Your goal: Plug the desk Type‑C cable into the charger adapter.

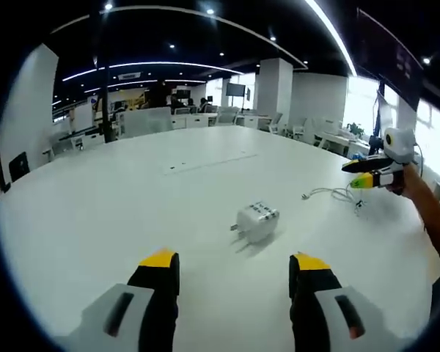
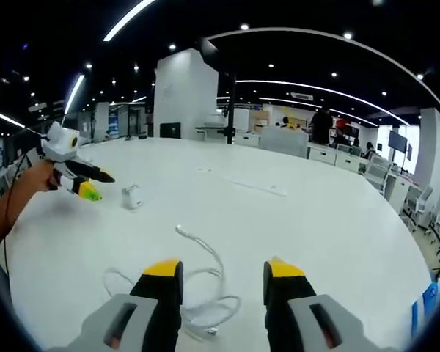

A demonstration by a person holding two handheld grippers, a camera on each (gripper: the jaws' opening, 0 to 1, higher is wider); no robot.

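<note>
Left tool [image 1: 235, 273] spread before the charger adapter [image 1: 257, 221]; right tool [image 2: 216, 280] spread over the coiled cable [image 2: 205, 290].

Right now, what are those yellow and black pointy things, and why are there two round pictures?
They are tongs that a person holds, one in each hand. A little camera rides on each, so you get two pictures. In the left gripper view, the left tongs are open over a big white table, facing a white charger adapter. The other tongs peek in at the side. In the right gripper view, the right tongs are open above a loose white cable. Neither pair of tongs is holding anything.
</note>
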